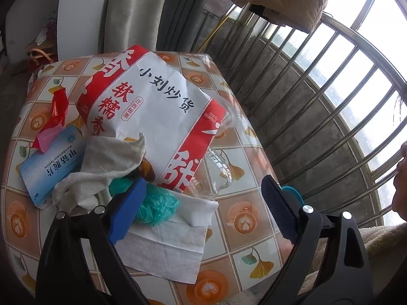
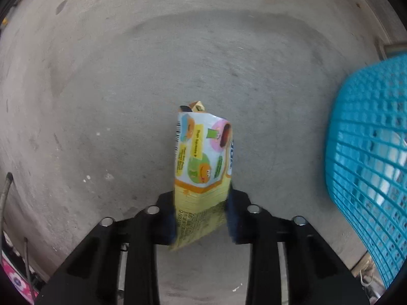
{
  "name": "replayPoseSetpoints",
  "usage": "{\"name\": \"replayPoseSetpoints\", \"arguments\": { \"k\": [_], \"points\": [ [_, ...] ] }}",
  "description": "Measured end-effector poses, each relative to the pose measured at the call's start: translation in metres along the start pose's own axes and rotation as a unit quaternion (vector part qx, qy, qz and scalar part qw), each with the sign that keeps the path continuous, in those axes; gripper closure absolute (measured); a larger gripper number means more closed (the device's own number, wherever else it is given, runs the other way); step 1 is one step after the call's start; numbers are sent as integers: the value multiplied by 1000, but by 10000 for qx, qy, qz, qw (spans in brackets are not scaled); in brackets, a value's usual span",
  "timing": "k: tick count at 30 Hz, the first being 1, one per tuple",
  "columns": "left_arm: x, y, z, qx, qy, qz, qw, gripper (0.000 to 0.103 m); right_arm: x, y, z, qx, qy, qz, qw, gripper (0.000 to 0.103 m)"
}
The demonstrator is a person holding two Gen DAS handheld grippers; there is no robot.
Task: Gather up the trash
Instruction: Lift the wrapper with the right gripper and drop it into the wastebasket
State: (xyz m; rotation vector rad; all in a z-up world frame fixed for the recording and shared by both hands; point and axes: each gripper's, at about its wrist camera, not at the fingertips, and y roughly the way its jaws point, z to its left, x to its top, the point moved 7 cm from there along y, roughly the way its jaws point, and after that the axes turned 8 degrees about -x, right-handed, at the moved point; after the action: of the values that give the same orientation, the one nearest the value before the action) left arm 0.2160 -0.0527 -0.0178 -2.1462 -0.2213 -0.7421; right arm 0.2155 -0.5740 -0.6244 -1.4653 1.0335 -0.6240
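Observation:
My left gripper (image 1: 203, 203) is open and empty above a table (image 1: 241, 218) strewn with trash: a big red-and-white paper bag (image 1: 157, 101), a crumpled white tissue (image 1: 106, 167), a green wad (image 1: 155, 206), a flat white napkin (image 1: 165, 249), a blue tablet box (image 1: 48, 165), a red wrapper (image 1: 57, 111) and a clear plastic bottle (image 1: 216, 157). My right gripper (image 2: 201, 218) is shut on a yellow snack packet (image 2: 201, 167) and holds it above the concrete floor (image 2: 127, 89). A blue mesh basket (image 2: 368, 157) stands to the right of it.
The table has an orange tile-pattern cloth and stands by a metal balcony railing (image 1: 330, 96). A curtain (image 1: 132, 12) hangs behind it. A person's face shows at the right edge of the left wrist view (image 1: 400, 172). White items lie inside the basket.

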Motion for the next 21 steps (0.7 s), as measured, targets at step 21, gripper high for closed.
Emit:
{"name": "replayPoseSetpoints", "arguments": {
  "k": [21],
  "points": [
    [-17,-29,-27,-748,404,-416,9955,16,-69,-226,-213,1402,787,-1949,9676,82]
  ]
}}
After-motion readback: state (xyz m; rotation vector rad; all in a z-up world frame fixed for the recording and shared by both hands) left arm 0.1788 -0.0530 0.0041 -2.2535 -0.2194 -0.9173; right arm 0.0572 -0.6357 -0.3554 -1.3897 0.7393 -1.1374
